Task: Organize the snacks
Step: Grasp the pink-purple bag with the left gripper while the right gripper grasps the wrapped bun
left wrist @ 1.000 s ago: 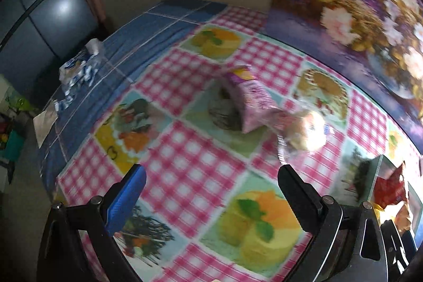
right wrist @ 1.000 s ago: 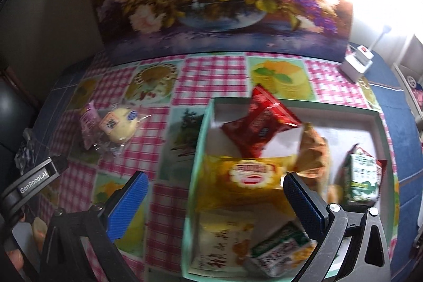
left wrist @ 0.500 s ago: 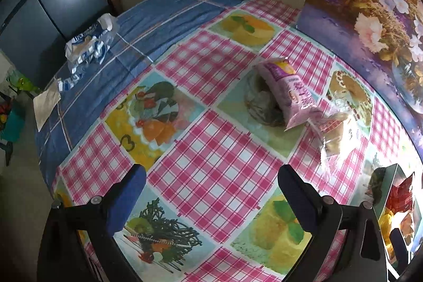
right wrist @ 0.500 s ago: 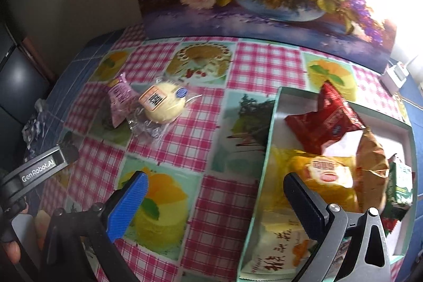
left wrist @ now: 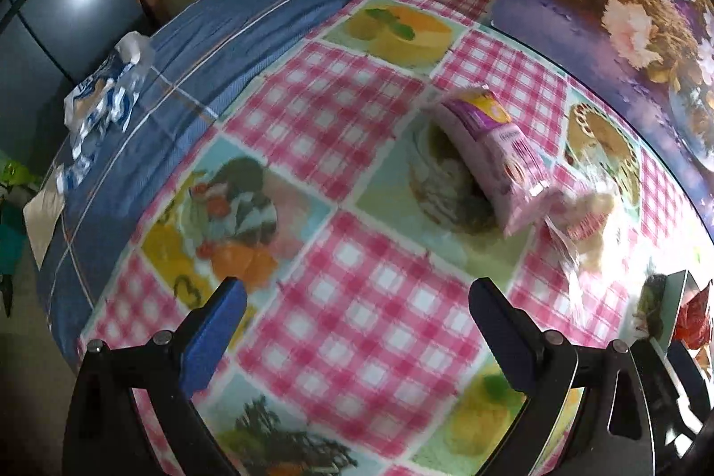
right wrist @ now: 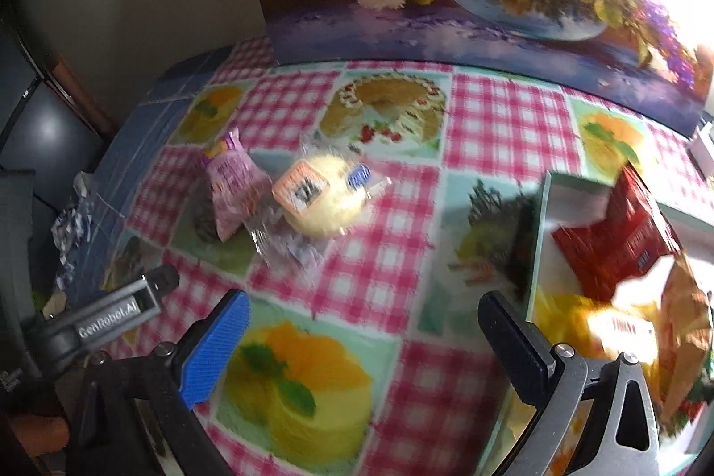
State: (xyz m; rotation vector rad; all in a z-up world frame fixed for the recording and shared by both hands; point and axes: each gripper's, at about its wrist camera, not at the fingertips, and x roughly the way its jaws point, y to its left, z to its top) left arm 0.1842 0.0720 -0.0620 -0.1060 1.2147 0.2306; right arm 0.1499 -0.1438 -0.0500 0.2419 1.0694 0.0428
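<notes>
The right gripper [right wrist: 363, 335] was held spread wide and empty above the checked tablecloth [right wrist: 379, 279], with the tray [right wrist: 537, 253] at its right and two loose snacks ahead of it. The left gripper [left wrist: 357, 320] was likewise gaping and carried nothing, poised over the cloth nearer the pink packet [left wrist: 495, 155].

Two snacks were left outside the tray: the pink packet [right wrist: 232, 186] and, touching it on the tray side, a round yellow bun in clear wrap [right wrist: 323, 197]. Inside the tray a red packet [right wrist: 624, 239] and other wrapped items were already gathered, partly blurred.

The step in hand was judged to be the reach for the bun. It would be done best if the right gripper were brought down squarely over the bun, so that the jaws closed on its body and not on the loose crinkled film at its edges. A gentle squeeze would be called for, the bun being soft. The pink packet should not be dragged along.
</notes>
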